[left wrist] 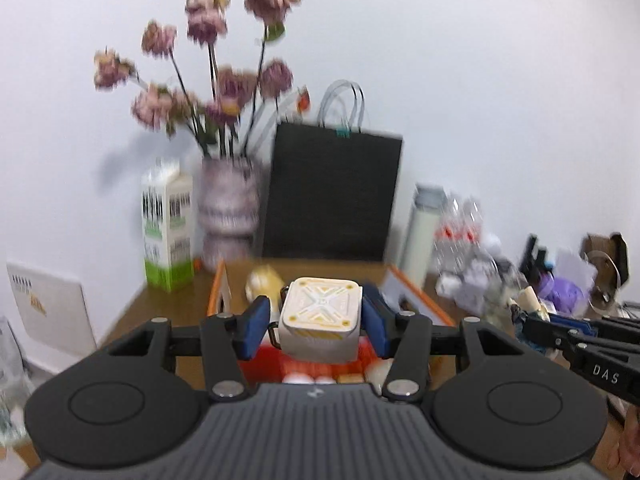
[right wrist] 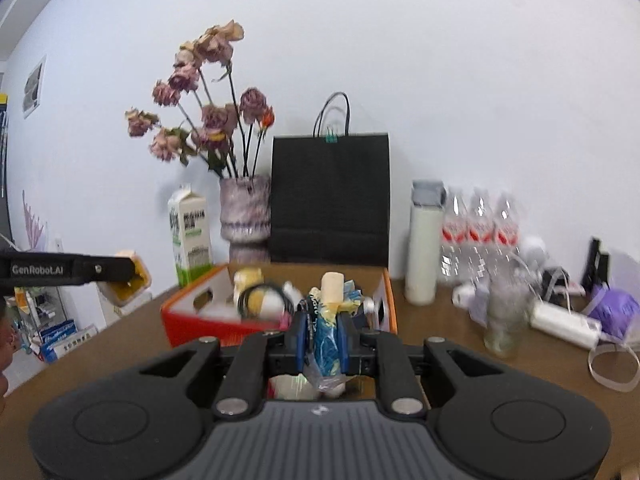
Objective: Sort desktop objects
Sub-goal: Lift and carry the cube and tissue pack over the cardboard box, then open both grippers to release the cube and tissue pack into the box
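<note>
My left gripper (left wrist: 316,320) is shut on a white cube-shaped speaker (left wrist: 320,322) with a yellow X pattern on top, held above the open orange box (left wrist: 420,296). My right gripper (right wrist: 324,340) is shut on a blue and yellow plastic packet (right wrist: 326,340) with a cream cylinder at its top, held over the same orange box (right wrist: 192,316). The box holds a yellow-white plush toy (right wrist: 260,300) and other small items. The left gripper shows at the left of the right wrist view (right wrist: 120,276), and the right gripper shows at the right of the left wrist view (left wrist: 532,320).
Along the wall stand a milk carton (right wrist: 190,236), a vase of dried roses (right wrist: 245,216), a black paper bag (right wrist: 330,200), a white thermos (right wrist: 424,248) and water bottles (right wrist: 480,236). A glass (right wrist: 506,320) and a purple bag (right wrist: 612,312) clutter the table's right side.
</note>
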